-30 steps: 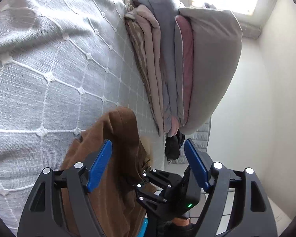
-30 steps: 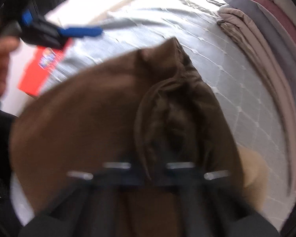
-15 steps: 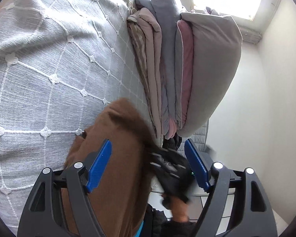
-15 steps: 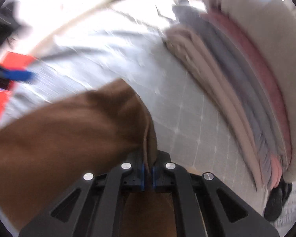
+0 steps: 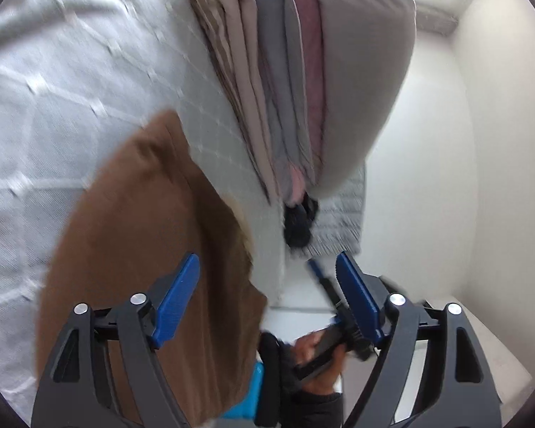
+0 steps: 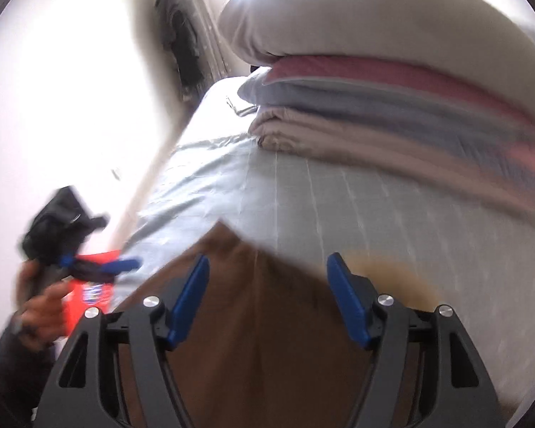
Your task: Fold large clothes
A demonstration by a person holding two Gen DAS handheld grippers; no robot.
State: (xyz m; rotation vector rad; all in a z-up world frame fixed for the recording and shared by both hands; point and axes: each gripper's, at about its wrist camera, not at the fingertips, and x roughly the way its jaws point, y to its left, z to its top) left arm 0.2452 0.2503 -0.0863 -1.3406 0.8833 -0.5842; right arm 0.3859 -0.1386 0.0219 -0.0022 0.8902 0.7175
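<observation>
A brown garment [image 5: 132, 235] lies on the grey quilted bed [image 5: 53, 89]. It also fills the lower middle of the right wrist view [image 6: 260, 321]. My left gripper [image 5: 267, 285] is open and empty, with its left finger over the garment's edge and its right finger over the floor side. My right gripper [image 6: 267, 289] is open and empty just above the garment. The right gripper also shows blurred in the left wrist view [image 5: 328, 306], held in a hand. The left gripper shows in the right wrist view [image 6: 100, 267] at the left.
A tall stack of folded bedding and pillows [image 5: 303, 71] stands on the bed behind the garment [image 6: 392, 107]. A red package [image 6: 89, 292] lies by the bed's left edge. A white wall [image 5: 481, 178] and floor lie beyond the bed's side.
My right gripper has opened and let go of the brown garment, which now lies flatter on the bed. My left gripper stayed open and shifted closer over the garment.
</observation>
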